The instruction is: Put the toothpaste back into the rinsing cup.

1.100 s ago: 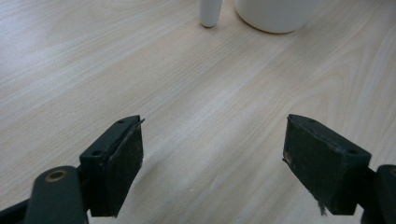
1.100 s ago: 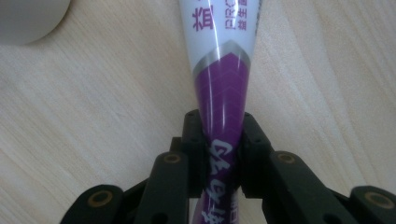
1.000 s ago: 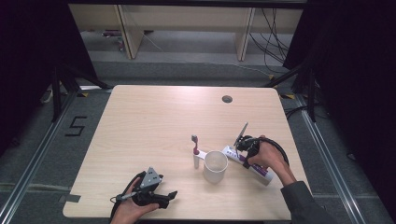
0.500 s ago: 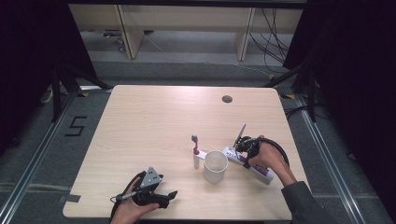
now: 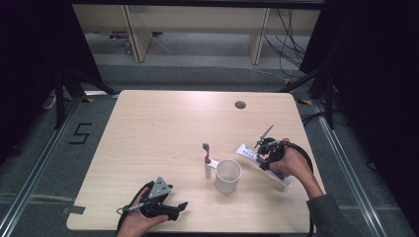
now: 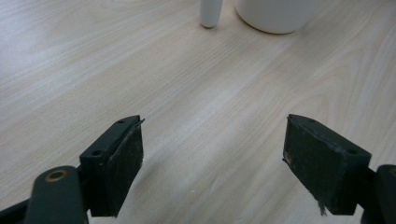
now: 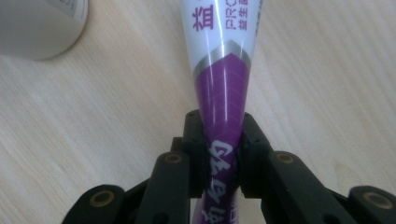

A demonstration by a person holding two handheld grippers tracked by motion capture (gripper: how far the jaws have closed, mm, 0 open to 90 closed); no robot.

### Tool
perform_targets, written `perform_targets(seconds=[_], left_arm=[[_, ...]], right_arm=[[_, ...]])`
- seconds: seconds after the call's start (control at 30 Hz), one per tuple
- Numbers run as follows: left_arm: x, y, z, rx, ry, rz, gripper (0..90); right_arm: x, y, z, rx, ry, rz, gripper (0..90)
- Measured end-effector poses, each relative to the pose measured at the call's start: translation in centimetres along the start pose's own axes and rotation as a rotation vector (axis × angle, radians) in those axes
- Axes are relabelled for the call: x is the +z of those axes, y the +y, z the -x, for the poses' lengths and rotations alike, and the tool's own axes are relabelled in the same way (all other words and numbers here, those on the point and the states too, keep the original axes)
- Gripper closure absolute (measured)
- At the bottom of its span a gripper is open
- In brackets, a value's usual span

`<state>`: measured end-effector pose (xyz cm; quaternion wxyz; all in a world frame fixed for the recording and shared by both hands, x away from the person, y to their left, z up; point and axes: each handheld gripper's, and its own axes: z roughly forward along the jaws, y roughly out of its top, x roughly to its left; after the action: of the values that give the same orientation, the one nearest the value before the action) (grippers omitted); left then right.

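A white and purple toothpaste tube [image 7: 223,84] runs between the jaws of my right gripper [image 7: 223,126], which is shut on its purple part. From above, the right gripper [image 5: 264,157] holds the tube [image 5: 247,150] at the table's right side, white end pointing left and slightly raised. A white cup [image 5: 228,175] stands just left of it, also seen as the cup [image 7: 39,25]. A toothbrush [image 5: 207,159] with a pink and white handle lies beside the cup. My left gripper [image 5: 179,209] rests near the front edge, and the left gripper [image 6: 212,163] is open over bare wood.
The wooden table [image 5: 163,133] has a small round hole [image 5: 240,104] near its far edge. Ahead of the left gripper are the cup's base [image 6: 276,14] and the toothbrush handle's end [image 6: 210,14]. Dark floor and shelving legs surround the table.
My right gripper has lifted a little with the toothpaste tube still in it. The left gripper, cup and toothbrush stay where they were.
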<state>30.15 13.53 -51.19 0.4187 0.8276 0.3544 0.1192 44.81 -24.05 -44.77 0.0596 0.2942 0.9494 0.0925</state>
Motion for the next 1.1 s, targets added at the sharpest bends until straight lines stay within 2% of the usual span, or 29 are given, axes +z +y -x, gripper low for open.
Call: perform_targets(seconds=[0.03,0.07,0.1,0.13,0.3,0.33,0.37,0.4,0.47,0.53,0.57,0.6,0.63,0.67,0.7,0.73,0.77,0.8,0.83,0.87,0.9,0.93,0.97,1.03,1.07,1.1], left_arm=[[-0.1,0.0,-0.2,0.016,0.009,-0.015,19.5],[0.0,0.0,-0.1,0.006,0.007,-0.008,19.5],[0.0,0.0,0.0,-0.001,-0.002,-0.002,19.5],[0.0,0.0,-0.1,0.014,-0.002,-0.014,19.5],[0.0,-0.1,-0.1,0.011,0.000,-0.013,19.5],[0.0,0.0,-0.1,0.013,-0.002,-0.013,19.5],[0.0,0.0,-0.1,0.008,0.000,-0.010,19.5],[0.0,0.0,-0.1,0.006,0.001,-0.010,19.5],[0.1,-0.1,0.0,0.002,0.002,-0.006,19.5],[0.0,0.0,-0.2,0.011,0.009,-0.014,19.5],[0.1,0.0,-0.1,0.000,0.003,-0.006,19.5],[0.0,0.0,-0.2,0.016,0.012,-0.019,19.5],[0.0,-0.1,-0.1,0.011,0.007,-0.015,19.5],[0.1,-0.1,0.0,-0.001,0.003,-0.005,19.5],[0.0,0.0,-0.2,0.016,0.007,-0.018,19.5],[0.0,0.0,-0.2,0.007,0.006,-0.012,19.5],[0.0,0.0,-0.2,0.013,0.011,-0.017,19.5],[0.0,0.0,-0.2,0.013,0.012,-0.020,19.5],[0.0,-0.1,-0.2,0.016,0.011,-0.023,19.5],[0.0,0.0,-0.2,0.015,0.011,-0.022,19.5],[0.2,0.0,-0.1,0.002,0.004,-0.008,19.5],[0.1,0.0,-0.1,0.005,0.004,-0.014,19.5],[0.1,-0.1,-0.1,0.005,0.002,-0.016,19.5],[0.1,-0.1,-0.1,0.005,0.001,-0.017,19.5],[0.2,-0.1,-0.1,0.004,0.001,-0.016,19.5],[0.2,-0.1,-0.1,0.005,0.001,-0.017,19.5]], right_arm=[[-0.3,0.0,-0.2,0.046,0.008,0.007,77.0],[-0.4,-0.1,-0.1,0.038,0.003,0.030,77.1],[-0.6,-0.2,-0.2,0.054,0.004,0.039,77.1],[-0.8,-0.3,-0.2,0.056,0.004,0.059,77.1],[-1.9,-0.5,0.0,0.071,-0.003,0.159,77.2],[-2.1,-0.6,-0.1,0.101,0.009,0.171,77.2],[-2.2,-0.6,0.1,0.076,0.009,0.209,77.1],[-2.5,-0.7,0.0,0.103,0.008,0.222,77.2],[-2.8,-0.8,0.2,0.105,0.005,0.269,77.1],[-3.2,-1.0,0.1,0.141,0.024,0.303,77.2],[-3.3,-1.1,0.1,0.162,0.009,0.330,77.2],[-3.3,-1.2,0.1,0.168,0.004,0.366,77.2],[-3.6,-1.4,0.1,0.154,0.021,0.376,77.2],[-3.8,-1.5,0.3,0.124,0.018,0.389,77.2],[-3.6,-1.5,0.0,0.162,0.033,0.411,77.2],[-3.7,-1.7,0.3,0.121,0.015,0.422,77.2],[-4.1,-1.6,-0.2,0.187,0.054,0.414,77.2],[-3.9,-1.8,0.2,0.122,0.037,0.453,77.1],[-3.9,-1.9,-0.1,0.156,0.054,0.455,77.2],[-3.7,-1.9,-0.2,0.163,0.060,0.491,77.2],[-3.9,-2.0,-0.1,0.157,0.065,0.483,77.2],[-3.6,-2.0,-0.3,0.172,0.058,0.522,77.2],[-3.7,-2.1,-0.4,0.180,0.068,0.507,77.2],[-3.5,-2.1,-0.4,0.178,0.067,0.543,77.2],[-3.5,-2.2,-0.5,0.202,0.083,0.543,77.2],[-3.5,-2.2,-0.4,0.192,0.083,0.552,77.2]])
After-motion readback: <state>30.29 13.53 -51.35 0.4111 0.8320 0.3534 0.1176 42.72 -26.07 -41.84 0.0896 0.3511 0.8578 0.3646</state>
